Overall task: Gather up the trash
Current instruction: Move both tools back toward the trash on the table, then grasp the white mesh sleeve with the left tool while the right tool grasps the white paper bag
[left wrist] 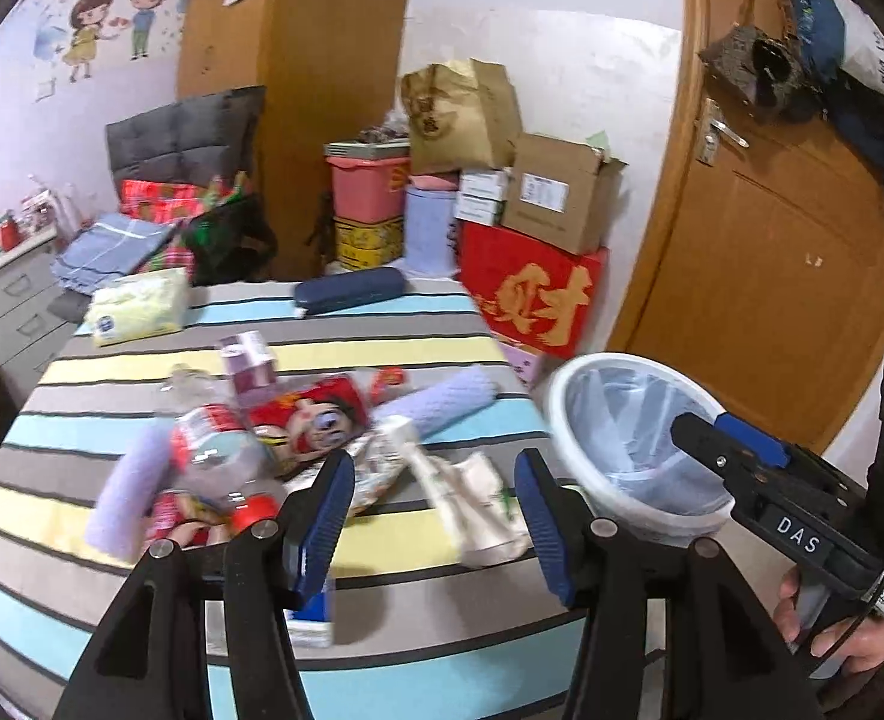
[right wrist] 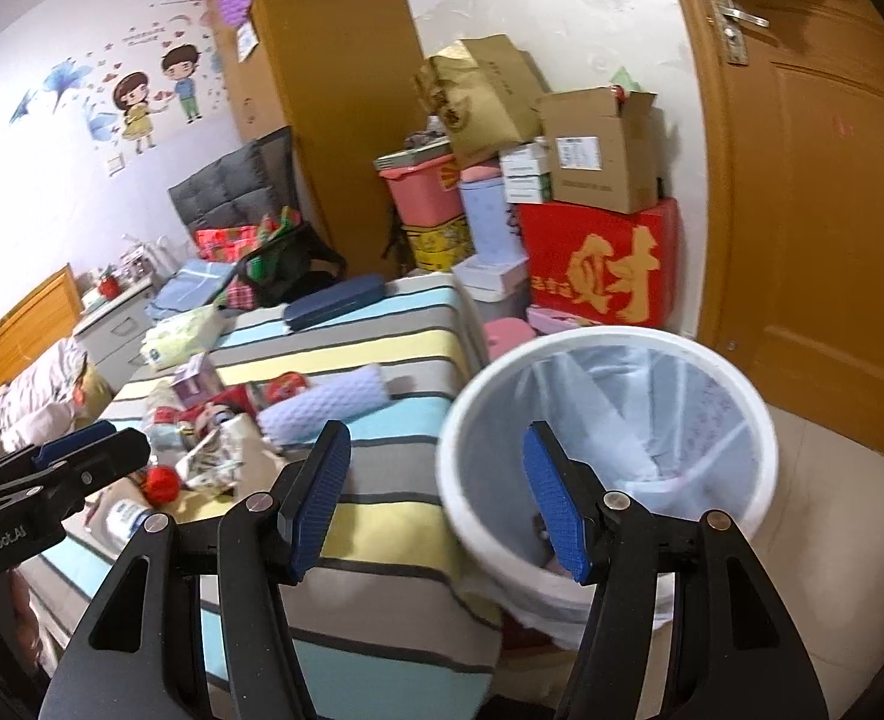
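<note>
A pile of trash lies on the striped tablecloth [left wrist: 381, 600]: a clear plastic bottle with a red cap [left wrist: 219, 462], a red cartoon snack wrapper [left wrist: 315, 420], crumpled white packaging [left wrist: 472, 498] and a small pink box [left wrist: 249, 360]. My left gripper [left wrist: 435, 516] is open and empty above the white packaging. A white bin with a clear liner [left wrist: 634, 438] stands off the table's right edge; it also shows in the right wrist view [right wrist: 610, 438]. My right gripper [right wrist: 435, 498] is open and empty over the bin's near left rim.
Two lilac foam rolls [left wrist: 454, 399] lie among the trash. A tissue pack [left wrist: 135, 306] and a dark blue case [left wrist: 351, 291] sit at the table's far end. Stacked boxes [left wrist: 532, 294] stand behind the bin, and a wooden door [left wrist: 772, 276] is to the right.
</note>
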{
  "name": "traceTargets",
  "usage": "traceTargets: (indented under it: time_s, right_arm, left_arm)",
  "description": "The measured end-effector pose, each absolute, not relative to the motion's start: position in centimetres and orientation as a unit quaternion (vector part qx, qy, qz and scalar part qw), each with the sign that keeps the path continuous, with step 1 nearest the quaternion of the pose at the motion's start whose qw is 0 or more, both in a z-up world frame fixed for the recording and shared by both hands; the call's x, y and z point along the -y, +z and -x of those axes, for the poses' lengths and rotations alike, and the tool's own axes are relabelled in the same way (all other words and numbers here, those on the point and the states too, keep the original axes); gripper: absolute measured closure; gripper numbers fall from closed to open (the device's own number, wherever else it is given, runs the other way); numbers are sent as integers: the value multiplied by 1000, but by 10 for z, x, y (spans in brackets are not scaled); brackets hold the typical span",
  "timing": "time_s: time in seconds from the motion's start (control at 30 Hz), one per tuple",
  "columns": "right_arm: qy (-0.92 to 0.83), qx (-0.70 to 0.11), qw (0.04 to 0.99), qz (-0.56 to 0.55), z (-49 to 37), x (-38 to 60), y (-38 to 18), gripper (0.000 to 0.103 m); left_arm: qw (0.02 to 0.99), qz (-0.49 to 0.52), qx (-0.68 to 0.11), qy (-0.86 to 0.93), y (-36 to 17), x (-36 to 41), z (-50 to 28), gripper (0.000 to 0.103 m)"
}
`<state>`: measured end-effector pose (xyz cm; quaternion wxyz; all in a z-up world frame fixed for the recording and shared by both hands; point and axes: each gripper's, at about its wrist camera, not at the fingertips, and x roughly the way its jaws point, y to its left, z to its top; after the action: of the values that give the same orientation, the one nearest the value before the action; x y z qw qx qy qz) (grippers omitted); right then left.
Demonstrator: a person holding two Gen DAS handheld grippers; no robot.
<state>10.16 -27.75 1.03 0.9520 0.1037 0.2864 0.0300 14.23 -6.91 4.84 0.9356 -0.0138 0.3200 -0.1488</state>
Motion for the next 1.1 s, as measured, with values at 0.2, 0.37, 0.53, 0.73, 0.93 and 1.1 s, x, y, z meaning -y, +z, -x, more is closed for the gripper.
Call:
traceTargets:
  time_s: [0.2, 0.37, 0.53, 0.73, 0.93, 1.1]
  right_arm:
    - [52, -289, 951, -96, -103, 255, 10, 42]
    - [77, -297, 948, -85, -107, 233, 5, 42]
    - [96, -313, 942, -79, -113, 218, -4, 42]
    - [112, -341, 931, -69, -118, 203, -17, 42]
    - [124, -357, 924, -53, -122, 191, -23, 42]
    - [115, -369, 922, -28, -127, 186, -28, 42]
  left_arm:
    - [940, 25, -319, -120, 47, 34, -140, 47]
    - [941, 33, -325, -90, 41, 0, -143, 47]
    - [941, 42, -330, -61, 33, -38, -147, 47]
    - [938, 53, -342, -30, 20, -76, -156, 47]
    - [931, 49, -362, -19, 2, -98, -170, 47]
    - [922, 51, -384, -21, -15, -108, -190, 46]
